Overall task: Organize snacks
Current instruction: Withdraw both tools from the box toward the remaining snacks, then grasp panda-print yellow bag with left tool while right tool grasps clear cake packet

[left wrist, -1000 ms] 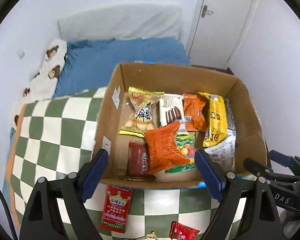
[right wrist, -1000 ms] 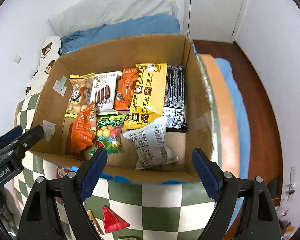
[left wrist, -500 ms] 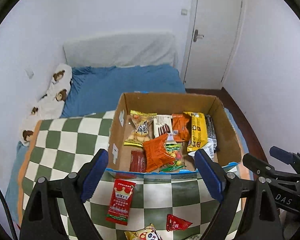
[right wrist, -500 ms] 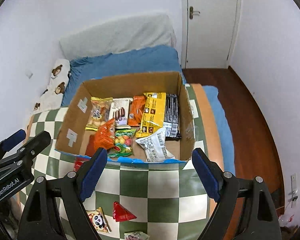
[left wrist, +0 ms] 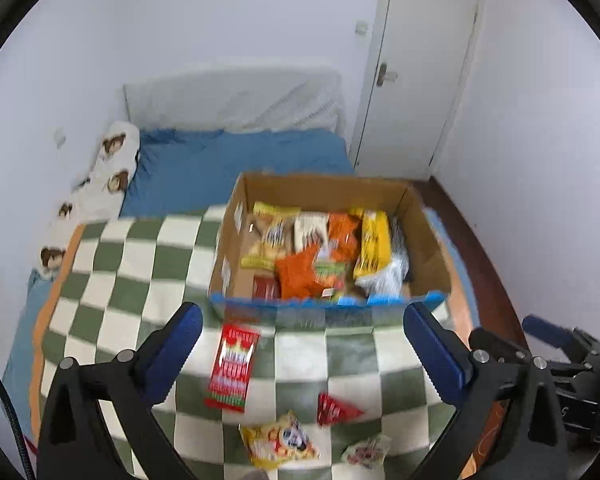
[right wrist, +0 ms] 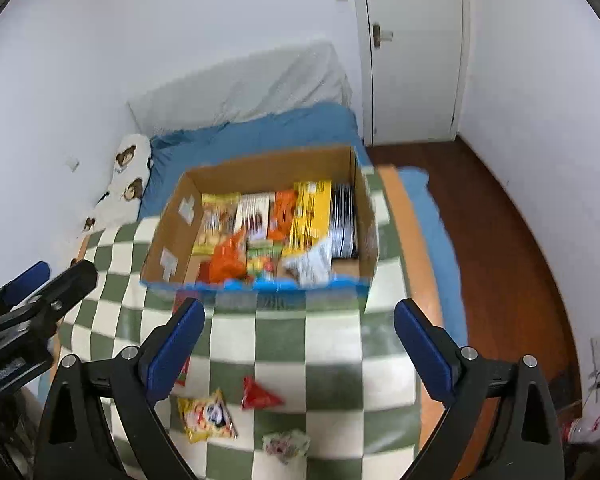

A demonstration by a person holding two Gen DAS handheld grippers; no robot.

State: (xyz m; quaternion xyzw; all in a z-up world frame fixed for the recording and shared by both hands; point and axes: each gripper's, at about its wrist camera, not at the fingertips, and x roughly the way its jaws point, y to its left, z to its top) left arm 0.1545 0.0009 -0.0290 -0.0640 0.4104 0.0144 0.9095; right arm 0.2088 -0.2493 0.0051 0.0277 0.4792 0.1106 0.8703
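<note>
A cardboard box (left wrist: 428, 240) (right wrist: 172, 236) full of snack packets stands on a green-and-white checked blanket (left wrist: 132, 280) (right wrist: 332, 344). Loose on the blanket in front of it lie a long red packet (left wrist: 233, 366), a small red triangular packet (left wrist: 334, 410) (right wrist: 260, 396), a yellow packet (left wrist: 278, 440) (right wrist: 206, 420) and a small pale packet (left wrist: 364, 448) (right wrist: 286, 444). My left gripper (left wrist: 300, 344) hovers above these packets, jaws opening, nothing between them. My right gripper (right wrist: 298, 340) hangs beside it, jaws also opening and empty.
A blue bed sheet (left wrist: 240, 164) and white pillow (left wrist: 236, 100) lie behind the box, with a bear-print cloth (left wrist: 112, 168) at the left wall. A white door (right wrist: 412, 48) and wooden floor (right wrist: 508, 248) are to the right.
Both grippers have pulled back and up from the box, so it looks smaller and the loose packets on the blanket have come into view. Both pairs of jaws stand wider.
</note>
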